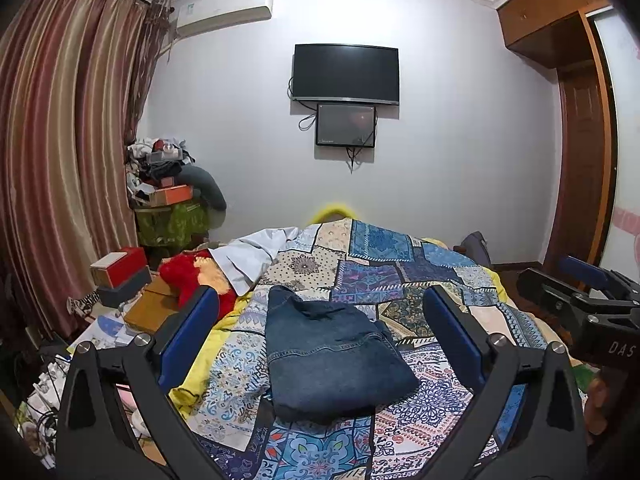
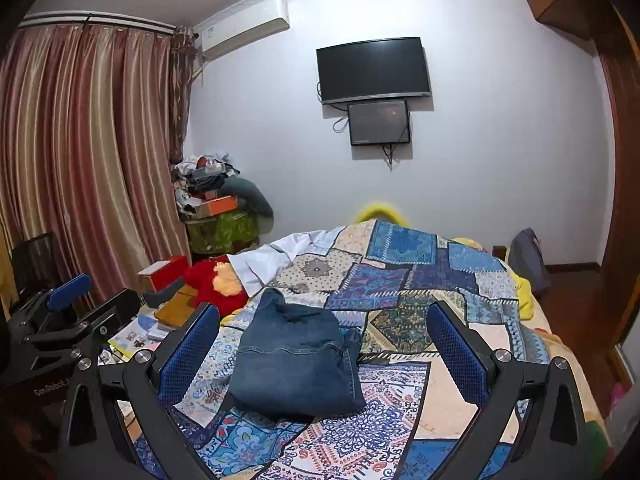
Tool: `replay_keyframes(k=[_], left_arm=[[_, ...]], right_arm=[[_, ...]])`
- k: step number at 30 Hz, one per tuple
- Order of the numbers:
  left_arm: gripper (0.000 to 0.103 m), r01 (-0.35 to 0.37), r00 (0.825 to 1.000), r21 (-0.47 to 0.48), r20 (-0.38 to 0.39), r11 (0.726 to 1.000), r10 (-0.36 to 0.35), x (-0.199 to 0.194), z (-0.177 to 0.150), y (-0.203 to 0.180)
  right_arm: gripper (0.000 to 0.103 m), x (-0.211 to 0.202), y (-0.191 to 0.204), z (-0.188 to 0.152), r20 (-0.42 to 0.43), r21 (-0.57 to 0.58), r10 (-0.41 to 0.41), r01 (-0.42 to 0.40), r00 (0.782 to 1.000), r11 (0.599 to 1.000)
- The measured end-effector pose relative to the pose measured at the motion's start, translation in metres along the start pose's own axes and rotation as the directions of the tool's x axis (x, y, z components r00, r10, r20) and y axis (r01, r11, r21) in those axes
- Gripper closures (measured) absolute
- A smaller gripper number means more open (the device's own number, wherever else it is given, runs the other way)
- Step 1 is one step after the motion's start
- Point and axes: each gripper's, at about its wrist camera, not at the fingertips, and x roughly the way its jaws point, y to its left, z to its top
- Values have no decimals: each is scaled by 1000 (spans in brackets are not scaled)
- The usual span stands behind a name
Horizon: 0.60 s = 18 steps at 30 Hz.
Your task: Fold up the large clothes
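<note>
A folded dark blue denim garment [image 1: 332, 352] lies in a compact stack on the patchwork bedspread [image 1: 384, 272]; it also shows in the right wrist view [image 2: 296, 356]. My left gripper [image 1: 320, 312] is open and empty, held above and just short of the denim, its blue pads [image 1: 188, 332] wide apart on either side. My right gripper [image 2: 324, 332] is open and empty too, hovering over the denim's right part. Each gripper shows in the other's view: the right one [image 1: 580, 292] at the right edge, the left one [image 2: 68, 312] at the left edge.
A white garment [image 1: 256, 252] and a red plush toy [image 1: 192, 276] lie at the bed's far left. Boxes [image 1: 120, 272] and clutter fill the left bedside. Curtains [image 1: 60, 140] hang on the left, a TV [image 1: 346, 72] on the far wall, a wardrobe [image 1: 580, 120] on the right.
</note>
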Motion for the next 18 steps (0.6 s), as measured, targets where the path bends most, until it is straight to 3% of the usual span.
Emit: replay_keyframes(k=[18], left_arm=[[0, 16, 1000, 0, -7, 1000, -16, 6, 3, 3]], right_arm=[[0, -8, -2, 1, 18, 5, 9, -9, 1000, 1000]])
